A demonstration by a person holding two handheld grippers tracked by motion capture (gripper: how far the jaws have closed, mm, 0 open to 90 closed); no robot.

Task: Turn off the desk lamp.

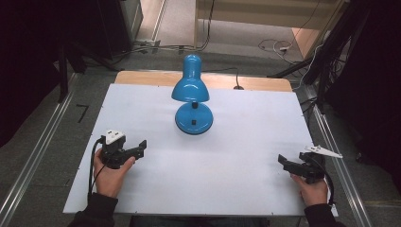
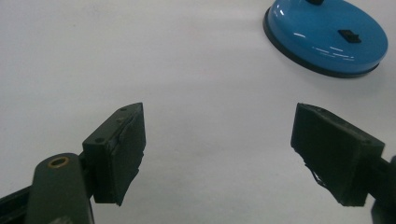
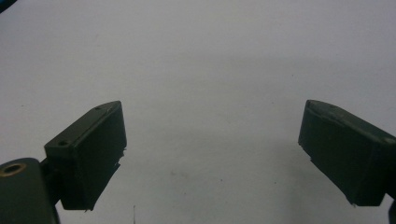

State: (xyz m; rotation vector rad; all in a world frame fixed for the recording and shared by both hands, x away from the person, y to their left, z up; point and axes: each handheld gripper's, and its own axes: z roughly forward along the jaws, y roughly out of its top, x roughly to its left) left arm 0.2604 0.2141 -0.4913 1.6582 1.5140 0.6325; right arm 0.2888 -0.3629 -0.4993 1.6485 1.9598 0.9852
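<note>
While both tongs [image 1: 142, 146] [image 1: 282, 161] gape empty — blue lamp [image 1: 192, 94] upright between, no readable label.

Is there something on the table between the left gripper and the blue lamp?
Nothing visible. Bare white table lies between the left gripper, whose jaws are open, and the lamp. In the left gripper view the same bare surface runs up to the lamp's base.
</note>
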